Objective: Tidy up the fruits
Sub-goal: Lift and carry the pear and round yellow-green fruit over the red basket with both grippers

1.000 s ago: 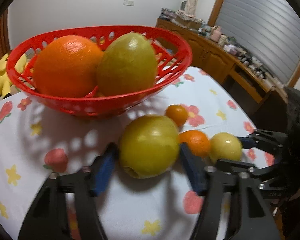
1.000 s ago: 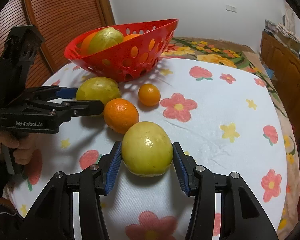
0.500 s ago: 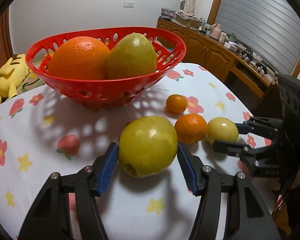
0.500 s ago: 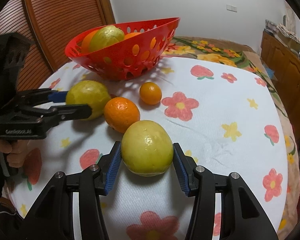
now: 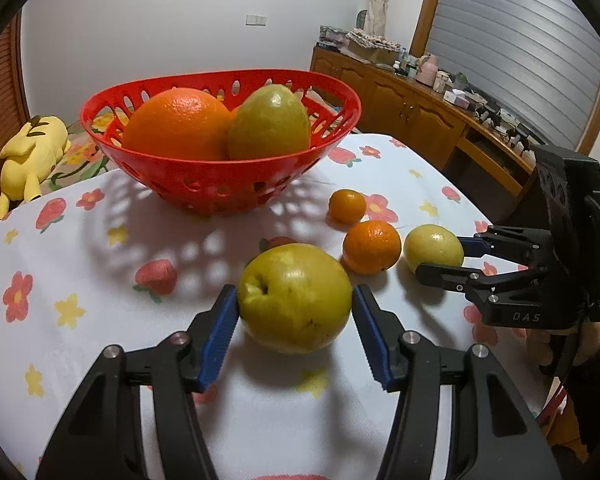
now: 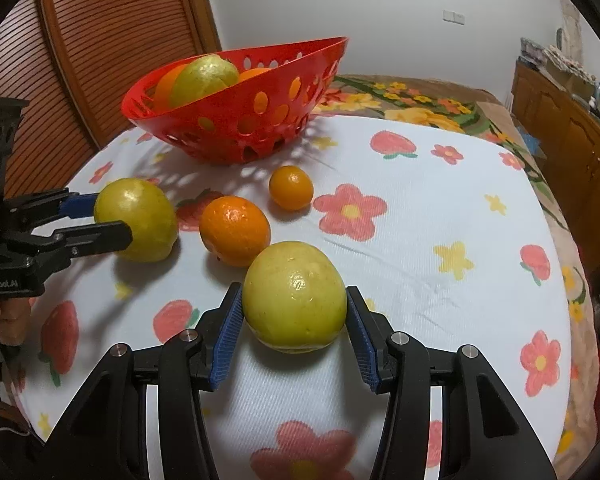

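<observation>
Home bedroom: plush toy (image 5: 32, 148), floral bedspread (image 6: 416, 104), wooden sideboard (image 5: 412, 112).

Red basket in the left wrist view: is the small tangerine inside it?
No. The small tangerine sits on the flowered tablecloth in front of the red basket, which holds a large orange and a green fruit.

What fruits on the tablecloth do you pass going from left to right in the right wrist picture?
Yellow-green fruit in the left tongs → medium orange → yellow-green fruit in the right tongs. The small orange overlaps these, so it is left out.
</observation>
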Action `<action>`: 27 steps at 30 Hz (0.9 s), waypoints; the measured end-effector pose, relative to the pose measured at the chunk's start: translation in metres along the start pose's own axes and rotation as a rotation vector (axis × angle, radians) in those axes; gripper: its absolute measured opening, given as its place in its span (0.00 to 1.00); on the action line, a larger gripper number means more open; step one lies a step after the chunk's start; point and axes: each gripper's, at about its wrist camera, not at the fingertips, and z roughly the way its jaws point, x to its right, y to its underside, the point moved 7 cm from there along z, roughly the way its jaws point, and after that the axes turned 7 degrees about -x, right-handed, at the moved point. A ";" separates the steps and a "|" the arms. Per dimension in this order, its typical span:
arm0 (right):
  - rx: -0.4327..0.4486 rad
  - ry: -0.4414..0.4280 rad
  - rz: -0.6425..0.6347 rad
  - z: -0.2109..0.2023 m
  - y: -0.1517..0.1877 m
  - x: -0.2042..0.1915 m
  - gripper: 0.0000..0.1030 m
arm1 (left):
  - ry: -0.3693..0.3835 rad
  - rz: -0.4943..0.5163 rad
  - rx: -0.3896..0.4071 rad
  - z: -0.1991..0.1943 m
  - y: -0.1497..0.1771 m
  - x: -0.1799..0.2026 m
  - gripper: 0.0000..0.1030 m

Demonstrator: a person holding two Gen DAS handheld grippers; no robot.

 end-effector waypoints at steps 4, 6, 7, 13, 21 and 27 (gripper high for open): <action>0.004 -0.014 -0.007 -0.002 -0.001 -0.002 0.49 | 0.000 -0.005 0.022 -0.007 0.000 0.000 0.54; 0.008 -0.015 -0.010 -0.003 -0.001 -0.003 0.49 | -0.005 -0.001 0.029 -0.009 -0.001 0.001 0.54; 0.011 -0.017 -0.010 -0.004 -0.001 -0.003 0.49 | -0.007 -0.001 0.032 -0.011 -0.001 0.002 0.54; 0.030 -0.026 -0.011 -0.012 -0.004 -0.004 0.49 | 0.003 -0.003 0.071 -0.027 -0.006 0.004 0.54; 0.085 -0.028 -0.028 -0.036 -0.023 -0.009 0.49 | -0.006 -0.002 0.138 -0.053 -0.027 0.004 0.54; 0.135 -0.028 -0.052 -0.053 -0.045 -0.014 0.49 | -0.017 -0.007 0.181 -0.070 -0.049 -0.004 0.54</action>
